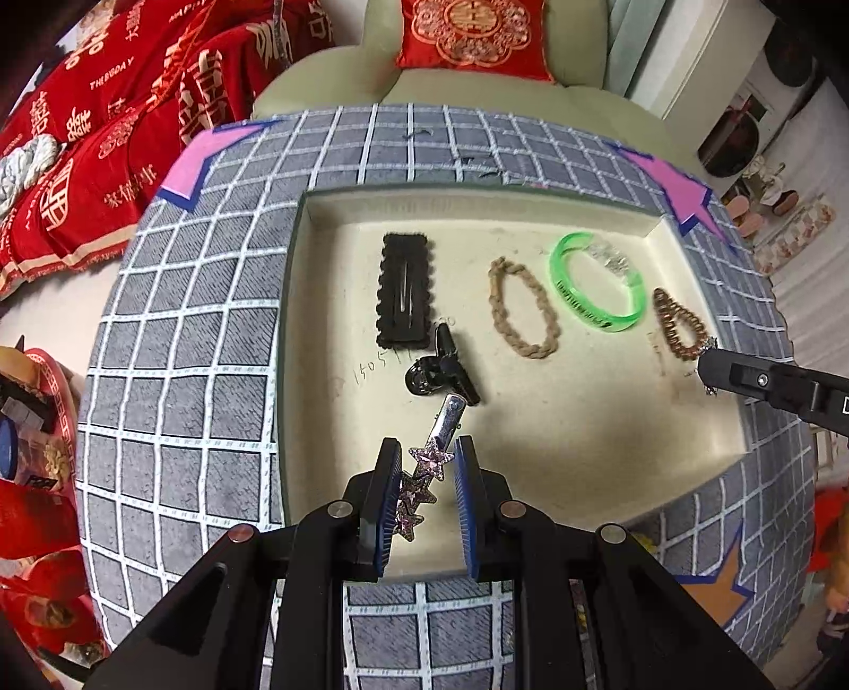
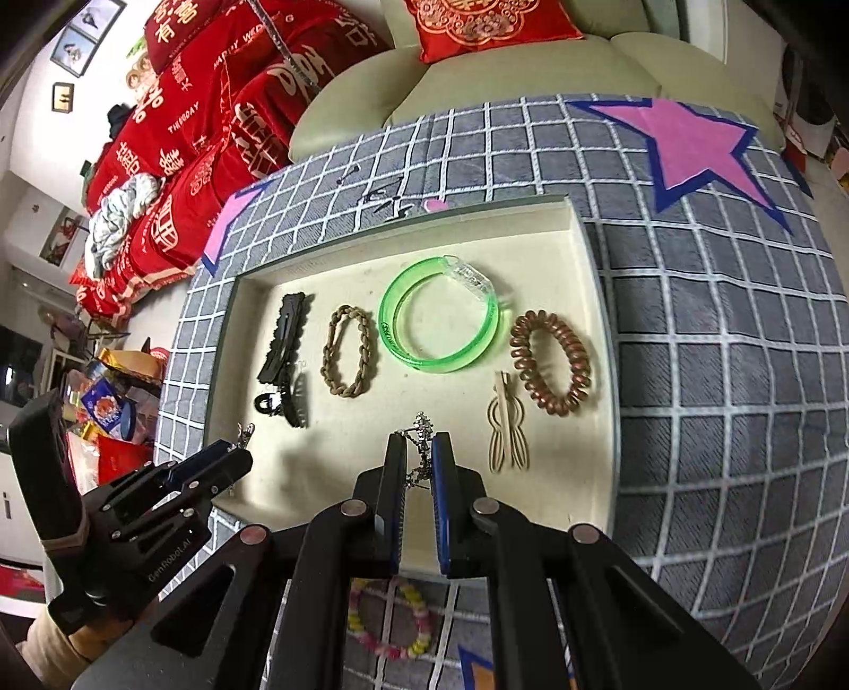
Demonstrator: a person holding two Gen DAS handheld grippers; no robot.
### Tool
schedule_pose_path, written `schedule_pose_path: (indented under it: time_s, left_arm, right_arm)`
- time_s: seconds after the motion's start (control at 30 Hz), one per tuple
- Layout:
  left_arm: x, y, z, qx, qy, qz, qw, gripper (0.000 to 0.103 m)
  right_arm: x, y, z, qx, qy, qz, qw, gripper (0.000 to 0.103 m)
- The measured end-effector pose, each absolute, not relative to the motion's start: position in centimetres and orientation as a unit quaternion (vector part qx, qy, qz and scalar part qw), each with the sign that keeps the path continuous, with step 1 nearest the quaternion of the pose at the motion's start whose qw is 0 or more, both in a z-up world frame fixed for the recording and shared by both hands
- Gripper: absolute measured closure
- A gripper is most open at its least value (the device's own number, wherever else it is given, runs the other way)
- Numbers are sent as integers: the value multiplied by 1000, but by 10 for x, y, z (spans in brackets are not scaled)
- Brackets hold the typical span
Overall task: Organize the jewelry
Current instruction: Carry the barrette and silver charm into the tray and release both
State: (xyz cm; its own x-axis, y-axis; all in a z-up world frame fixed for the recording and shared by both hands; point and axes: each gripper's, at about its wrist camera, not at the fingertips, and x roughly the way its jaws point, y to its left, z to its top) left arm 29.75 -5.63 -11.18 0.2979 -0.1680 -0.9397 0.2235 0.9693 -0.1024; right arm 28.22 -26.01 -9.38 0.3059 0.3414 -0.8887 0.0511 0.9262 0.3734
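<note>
The red blanket carries white print: "THEBIGDAY" reads in both views, and "HAPPY WEDDING" shows in part in the right wrist view, among large Chinese characters, several of them the double-happiness sign. The same sign sits in the ornament on the red cushion. On the tray floor, near the black clips, handwritten digits begin "1505"; the rest is hidden. The left gripper body bears "GenRobot.AI". The green bangle has dark lettering, too small to read.

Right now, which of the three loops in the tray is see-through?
The green bangle, a rigid translucent ring lying between the other two. The tan braided band and the brown coiled hair tie are both opaque.
</note>
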Motion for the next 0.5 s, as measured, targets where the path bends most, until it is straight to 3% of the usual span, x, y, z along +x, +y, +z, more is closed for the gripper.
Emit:
schedule_pose_path:
  time_s: [0.5]
  left_arm:
    - [316,-72,-135,53,590,-101,800,75]
  right_arm:
    - [312,-253,-137,137,611,88,774,93]
